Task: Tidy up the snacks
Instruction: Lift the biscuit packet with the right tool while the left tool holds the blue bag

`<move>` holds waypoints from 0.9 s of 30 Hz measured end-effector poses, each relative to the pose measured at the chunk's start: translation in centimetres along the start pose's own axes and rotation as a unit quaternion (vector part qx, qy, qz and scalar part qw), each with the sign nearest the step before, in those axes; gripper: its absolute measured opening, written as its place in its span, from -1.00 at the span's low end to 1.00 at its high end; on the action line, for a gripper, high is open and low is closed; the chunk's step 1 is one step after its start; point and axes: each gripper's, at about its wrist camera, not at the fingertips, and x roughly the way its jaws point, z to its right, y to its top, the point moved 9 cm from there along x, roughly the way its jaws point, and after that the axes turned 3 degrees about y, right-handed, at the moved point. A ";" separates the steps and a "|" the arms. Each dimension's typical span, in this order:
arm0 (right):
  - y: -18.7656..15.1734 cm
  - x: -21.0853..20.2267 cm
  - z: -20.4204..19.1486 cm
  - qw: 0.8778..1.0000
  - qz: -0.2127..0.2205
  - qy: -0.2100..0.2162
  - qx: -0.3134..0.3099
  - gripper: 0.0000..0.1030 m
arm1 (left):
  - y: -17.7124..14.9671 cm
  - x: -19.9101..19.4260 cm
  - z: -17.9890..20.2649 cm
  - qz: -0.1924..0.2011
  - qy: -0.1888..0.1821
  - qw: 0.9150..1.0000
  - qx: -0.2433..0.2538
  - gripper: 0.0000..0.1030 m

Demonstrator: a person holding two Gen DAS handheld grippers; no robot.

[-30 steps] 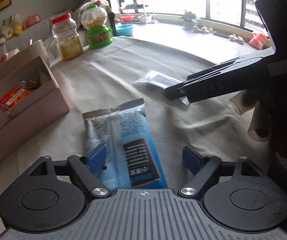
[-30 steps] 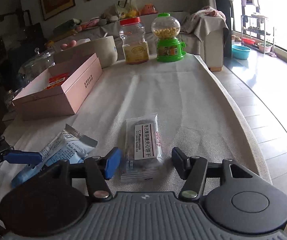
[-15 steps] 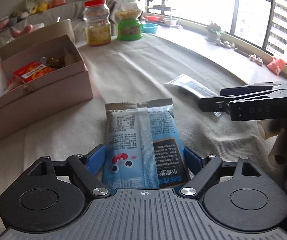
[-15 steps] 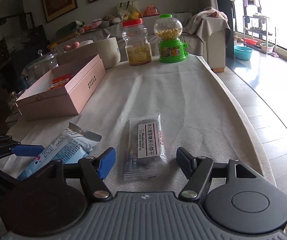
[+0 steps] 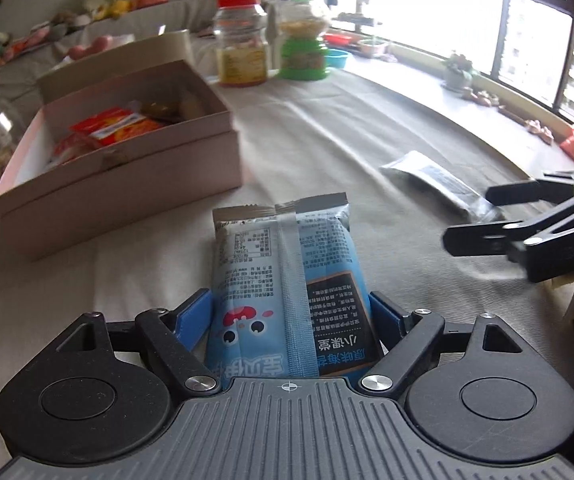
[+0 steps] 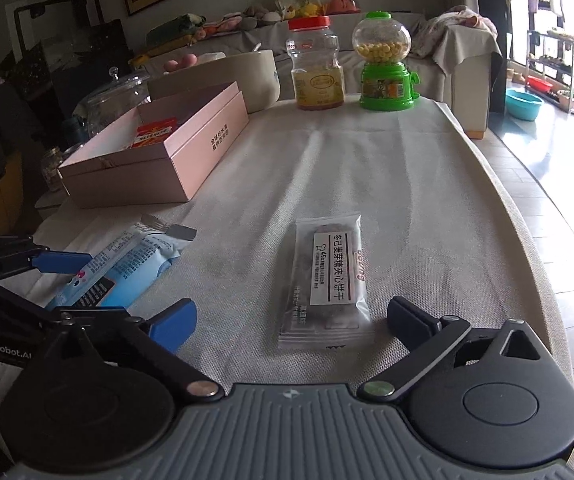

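Observation:
A blue snack packet (image 5: 287,280) lies between the fingers of my left gripper (image 5: 291,316), whose blue pads touch both of its sides; it also shows in the right wrist view (image 6: 123,264). A clear packet of dark biscuits (image 6: 327,276) lies flat on the cloth just ahead of my right gripper (image 6: 291,320), which is open and empty. The biscuit packet also shows in the left wrist view (image 5: 439,184). An open pink box (image 5: 127,160) with red snack packs inside stands at the left; it also shows in the right wrist view (image 6: 159,156).
A red-lidded jar (image 6: 317,68) and a green candy dispenser (image 6: 385,64) stand at the table's far end. A glass jar (image 6: 115,96) stands behind the box. The table's right edge (image 6: 527,216) drops to the floor.
My left gripper has moved forward around the blue packet and closed on its sides. My right gripper has drawn back a little from the biscuit packet and opened wider.

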 end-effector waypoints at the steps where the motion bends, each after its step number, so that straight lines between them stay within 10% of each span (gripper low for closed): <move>1: 0.0 -0.1 0.1 1.000 0.001 0.004 0.005 1.00 | -0.1 -0.1 -0.3 0.000 -0.004 1.000 -0.010 0.72; 10: -0.8 0.6 -1.4 0.997 -0.021 -0.041 -0.056 1.00 | 0.1 -0.5 -1.5 0.016 -0.045 0.994 -0.094 0.77; 27: 1.2 1.4 -0.4 0.997 -0.015 -0.071 -0.037 0.71 | 0.0 0.1 -0.4 0.012 -0.022 0.999 -0.040 0.81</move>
